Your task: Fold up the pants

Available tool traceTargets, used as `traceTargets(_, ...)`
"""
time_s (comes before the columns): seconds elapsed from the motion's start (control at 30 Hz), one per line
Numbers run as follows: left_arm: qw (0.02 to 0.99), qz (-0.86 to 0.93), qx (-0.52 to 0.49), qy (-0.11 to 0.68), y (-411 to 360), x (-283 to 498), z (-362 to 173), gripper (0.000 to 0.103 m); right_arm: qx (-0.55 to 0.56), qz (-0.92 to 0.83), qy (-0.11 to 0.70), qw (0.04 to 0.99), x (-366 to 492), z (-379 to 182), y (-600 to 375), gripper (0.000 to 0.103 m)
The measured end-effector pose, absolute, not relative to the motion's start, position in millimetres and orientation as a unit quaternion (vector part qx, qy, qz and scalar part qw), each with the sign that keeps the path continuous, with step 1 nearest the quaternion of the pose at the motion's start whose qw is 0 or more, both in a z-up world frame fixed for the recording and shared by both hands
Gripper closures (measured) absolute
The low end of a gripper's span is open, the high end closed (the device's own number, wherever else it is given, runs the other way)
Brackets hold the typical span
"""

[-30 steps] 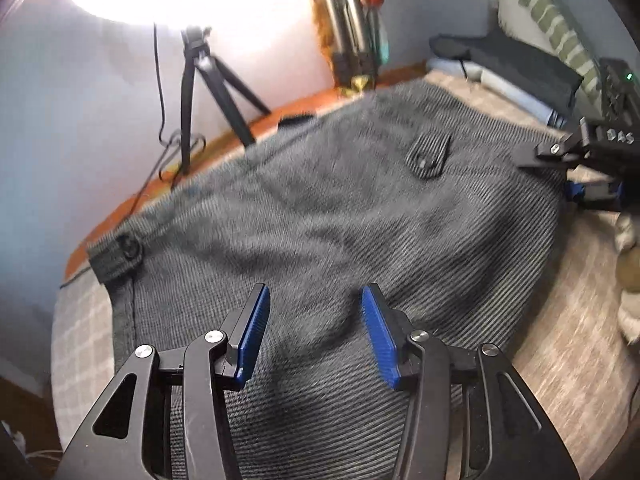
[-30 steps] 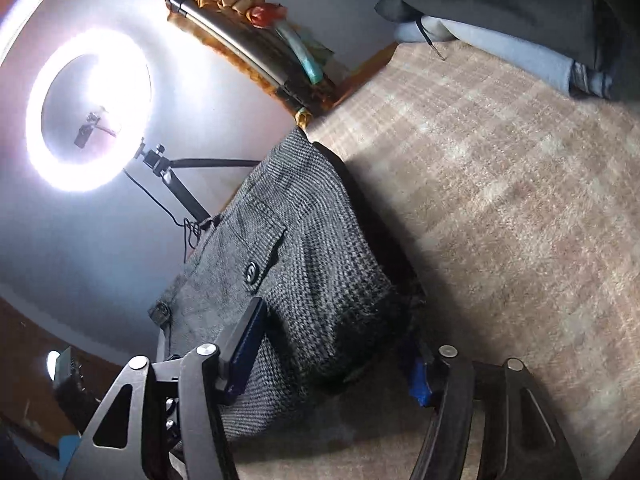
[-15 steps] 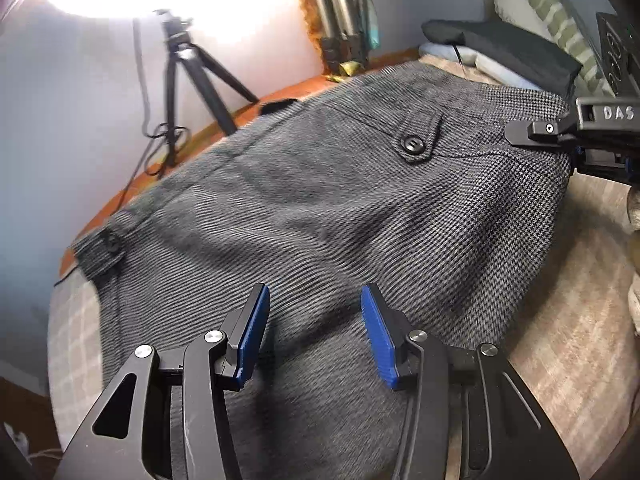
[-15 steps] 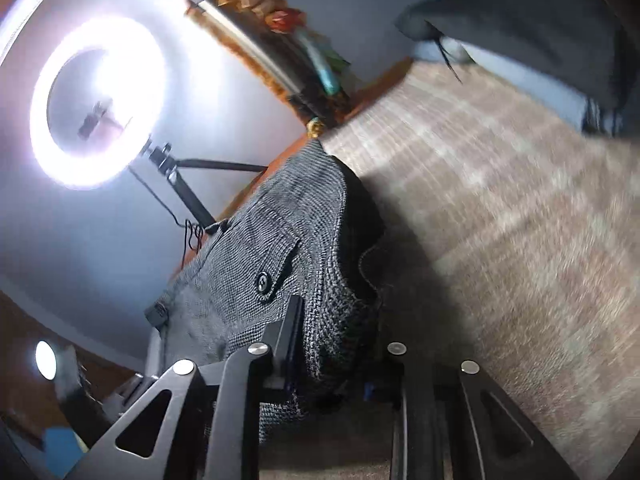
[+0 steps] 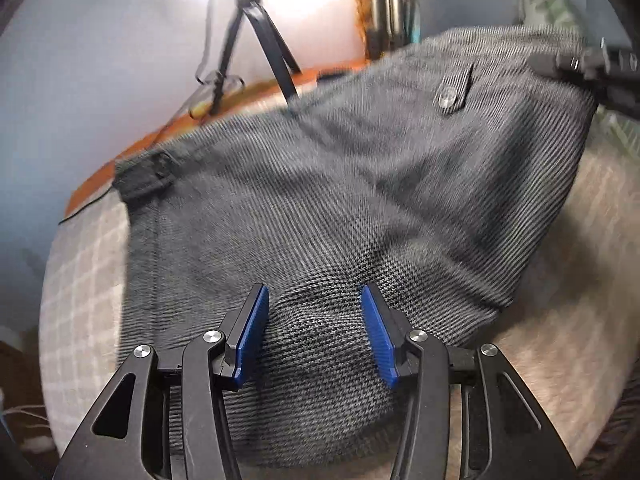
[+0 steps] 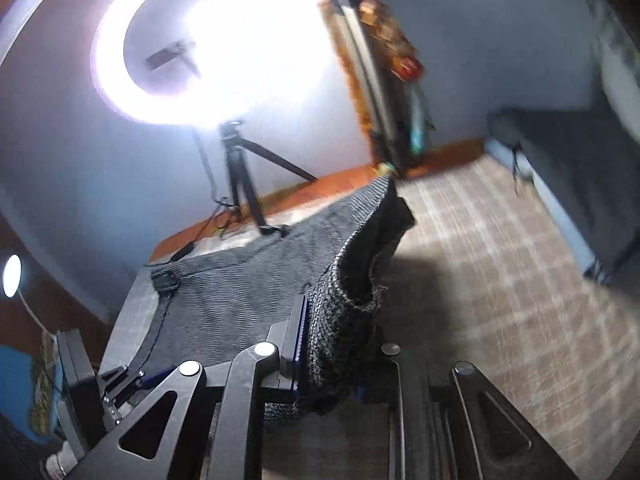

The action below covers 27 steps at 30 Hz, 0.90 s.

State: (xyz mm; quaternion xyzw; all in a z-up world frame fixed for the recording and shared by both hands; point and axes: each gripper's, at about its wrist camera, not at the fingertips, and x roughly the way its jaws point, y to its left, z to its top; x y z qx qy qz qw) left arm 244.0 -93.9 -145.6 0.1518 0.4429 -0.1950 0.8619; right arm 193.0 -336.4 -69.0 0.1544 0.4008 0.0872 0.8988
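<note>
Grey woven pants (image 5: pixel 320 200) lie spread on a beige checked surface (image 5: pixel 80 280), with a buttoned pocket flap (image 5: pixel 452 92) near the far right. My left gripper (image 5: pixel 314 332) is open, its blue pads straddling a raised bunch of the fabric at the near edge. My right gripper (image 6: pixel 340 344) is shut on the pants' right edge (image 6: pixel 352 292) and holds it lifted; it also shows in the left wrist view (image 5: pixel 592 68) at the far right.
A ring light (image 6: pixel 208 40) on a tripod (image 6: pixel 240 176) stands behind the surface. An orange wooden edge (image 5: pixel 240 96) runs along the back. Dark folded clothes (image 6: pixel 560 160) lie at the right. A framed object (image 6: pixel 380 72) leans on the wall.
My right gripper has closed on the pants' edge and lifted it up and over. My left gripper has moved down onto the near fabric, which now bunches between its open pads.
</note>
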Motion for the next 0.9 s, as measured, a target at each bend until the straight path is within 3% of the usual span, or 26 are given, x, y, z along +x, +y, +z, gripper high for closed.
traceTargets(0.47,0.915,-0.095,0.024,0.391,79,231,-71,0.056,0.001,0.167,0.368,0.915,185,-19,-191,0.089)
traceTargets(0.57,0.913,-0.091,-0.042,0.396,113,226,-68,0.056,-0.033,0.193,0.372,0.907,187,-24,-149,0.091)
traceTargets(0.9,0.919,-0.054,-0.064,0.385,157,217,-68,0.056,-0.135,0.249,0.417,0.863,188,-84,-39,0.095)
